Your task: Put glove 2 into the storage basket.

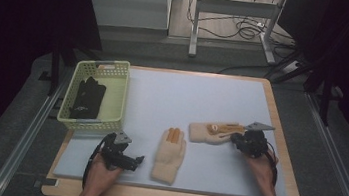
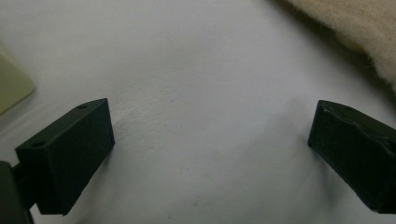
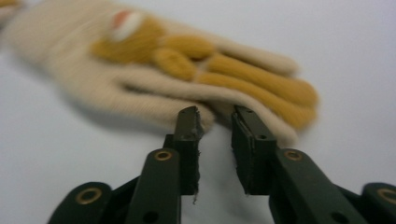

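Observation:
Two cream knit gloves with orange-yellow fingers lie on the pale blue mat (image 1: 188, 94). One glove (image 1: 169, 155) lies lengthwise at the front centre. The other glove (image 1: 206, 132) lies crosswise to its right, fingers toward my right gripper (image 1: 235, 137). In the right gripper view that glove (image 3: 116, 79) fills the upper half. My right gripper (image 3: 215, 116) has its jaws a narrow gap apart, tips at the glove's fingertips, with nothing pinched between the pads. My left gripper (image 1: 137, 161) rests low over the mat, front left, beside the front glove. Its jaws (image 2: 210, 140) stand wide apart over bare mat.
A pale green basket (image 1: 66, 110) at the left edge of the mat holds a black glove (image 1: 87, 98). Its corner (image 2: 11, 86) shows in the left gripper view, and the front glove's cuff (image 2: 355, 23) lies at that view's upper right. A wooden table rim (image 1: 278, 141) borders the mat.

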A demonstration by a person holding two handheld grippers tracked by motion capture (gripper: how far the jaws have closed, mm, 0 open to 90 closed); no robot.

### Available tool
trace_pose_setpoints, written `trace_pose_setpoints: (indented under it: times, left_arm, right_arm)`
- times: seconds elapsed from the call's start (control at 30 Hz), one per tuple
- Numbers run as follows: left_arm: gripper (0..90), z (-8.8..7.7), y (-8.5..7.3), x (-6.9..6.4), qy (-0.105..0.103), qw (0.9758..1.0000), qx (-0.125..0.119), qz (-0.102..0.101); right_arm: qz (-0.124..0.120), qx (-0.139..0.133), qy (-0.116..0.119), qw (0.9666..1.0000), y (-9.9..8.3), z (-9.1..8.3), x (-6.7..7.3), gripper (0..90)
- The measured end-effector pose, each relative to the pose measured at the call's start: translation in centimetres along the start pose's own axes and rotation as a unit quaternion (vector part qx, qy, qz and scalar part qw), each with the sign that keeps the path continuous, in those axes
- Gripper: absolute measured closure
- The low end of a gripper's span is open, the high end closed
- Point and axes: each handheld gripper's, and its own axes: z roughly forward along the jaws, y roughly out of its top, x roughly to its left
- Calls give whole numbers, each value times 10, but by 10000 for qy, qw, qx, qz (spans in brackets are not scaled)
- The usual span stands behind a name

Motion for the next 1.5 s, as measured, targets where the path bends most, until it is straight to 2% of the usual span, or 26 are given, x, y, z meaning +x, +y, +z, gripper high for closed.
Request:
trace_pose_setpoints:
  times: [0.1,0.13,0.2,0.3,0.4,0.5,0.57,0.63,0.67,0.7,0.77,0.83,0.9,0.93,0.97,1.0,1.03,1.07,1.13,1.2,1.23,1.3,1.33,1.37,1.43,1.5]
  left_arm:
    - [7,0,0,0,-5,10000,1,-3]
    - [7,0,0,0,-5,10000,1,-3]
    - [7,0,0,0,-7,10000,5,-4]
    - [7,0,0,0,-3,10000,4,0]
    - [7,0,0,0,-3,10000,-1,-4]
    - [7,0,0,0,-3,10000,-2,-5]
    - [7,0,0,0,-2,10000,-3,-6]
    - [7,0,0,0,-1,10000,-4,-3]
    - [8,0,0,0,-1,10000,-4,-4]
    - [7,0,0,0,-2,10000,-2,-3]
    - [7,0,0,0,-4,10000,1,-3]
    - [7,0,0,0,-5,10000,3,-5]
    - [7,0,0,0,-4,10000,4,-1]
    - [7,0,0,0,-4,10000,3,-5]
    - [7,0,0,0,-4,10000,1,-10]
    - [7,0,0,0,-4,10000,0,-9]
    - [7,0,0,0,-3,10000,3,-6]
    - [7,0,0,0,-4,10000,1,-7]
    - [7,0,0,0,1,10000,-1,-4]
    - [7,0,0,0,-4,10000,1,-5]
    - [7,0,0,0,-5,10000,0,-7]
    - [7,0,0,0,-5,10000,0,-9]
    - [7,0,0,0,-4,10000,2,-7]
    - [7,0,0,0,-5,10000,3,-6]
    - [7,0,0,0,-2,10000,3,-2]
    - [7,0,0,0,-3,10000,2,-5]
  right_arm:
    - [118,179,-341,9992,13,6,-8,665]
    - [118,179,-341,9992,13,6,-8,665]
    - [255,-93,-141,9995,21,-7,3,658]
    - [188,-131,105,9997,28,-9,24,559]
    - [282,-55,240,9993,38,3,41,455]
    - [440,-5,179,9989,47,22,51,368]
    - [328,58,10,9994,50,35,57,368]
    - [-14,129,-326,9994,51,43,62,512]
    - [-187,101,-354,9991,51,42,62,567]
    - [-220,73,-278,9993,51,41,61,602]
    - [-509,112,12,9986,53,32,58,638]
    - [-780,56,410,9961,53,18,55,646]
    - [-1052,164,854,9906,54,1,53,646]
    - [-1214,183,1066,9867,53,-6,54,645]
    - [-1324,249,1364,9815,52,-13,54,636]
    - [-1384,416,1738,9741,50,-17,56,609]
    - [-1408,485,1833,9717,47,-18,58,580]
    - [-1440,476,1822,9715,43,-19,60,523]
    - [-1280,296,1730,9761,36,-24,58,391]
    - [-799,111,1295,9883,25,-34,44,396]
    - [-619,76,1130,9916,20,-38,39,434]
    - [-149,37,727,9972,3,-45,26,609]
    - [17,97,552,9984,-5,-44,22,672]
    - [77,172,533,9984,-12,-42,20,705]
    - [87,267,450,9986,-20,-31,20,711]
    - [64,33,418,9991,-19,-24,23,710]
